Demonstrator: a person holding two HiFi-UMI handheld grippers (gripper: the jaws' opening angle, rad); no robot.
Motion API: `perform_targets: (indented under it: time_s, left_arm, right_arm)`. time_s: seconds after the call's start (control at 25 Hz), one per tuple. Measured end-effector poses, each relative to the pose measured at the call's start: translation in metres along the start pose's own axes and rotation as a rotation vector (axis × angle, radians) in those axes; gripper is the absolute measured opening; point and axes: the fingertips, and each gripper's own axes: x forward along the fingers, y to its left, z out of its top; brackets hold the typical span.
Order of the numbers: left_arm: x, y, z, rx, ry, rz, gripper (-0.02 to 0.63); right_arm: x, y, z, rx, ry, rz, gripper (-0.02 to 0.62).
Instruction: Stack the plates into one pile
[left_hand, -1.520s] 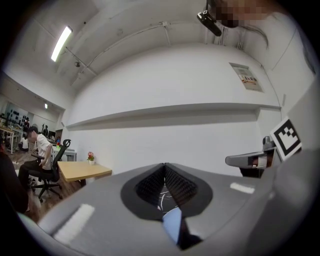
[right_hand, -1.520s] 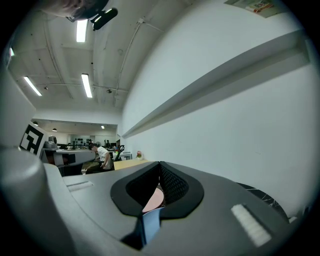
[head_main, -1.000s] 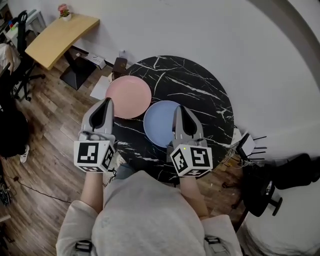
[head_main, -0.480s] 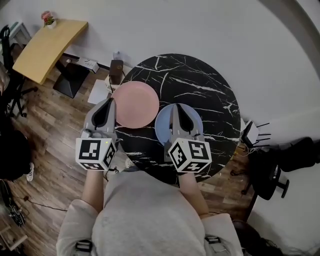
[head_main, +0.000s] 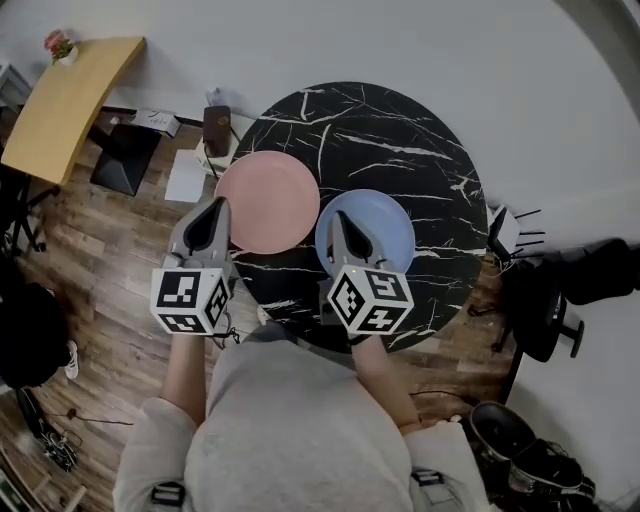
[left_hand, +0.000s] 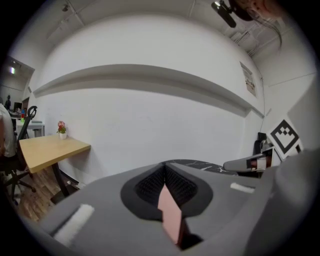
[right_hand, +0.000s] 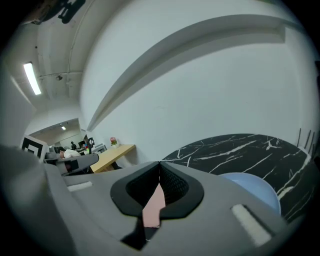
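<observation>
left claw (head_main: 218, 204), right claw (head_main: 337, 216): closed, empty | both sunk lower toward pink plate (head_main: 268, 200), blue plate (head_main: 385, 225)

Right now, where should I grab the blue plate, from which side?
Probably its near rim, from your side: the blue plate lies flat on the table, so only that thin edge fits the jaws. The right gripper, shut, is nearest.
</observation>
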Motion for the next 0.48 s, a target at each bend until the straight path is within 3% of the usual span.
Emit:
perform_targets:
  time_s: [0.48]
  left_arm:
    - [0.037, 0.036, -0.088, -0.058, 0.282, -0.053, 0.061]
  right_arm:
    - [0.032, -0.007, -0.105, 0.191, 0.288, -0.045, 0.006]
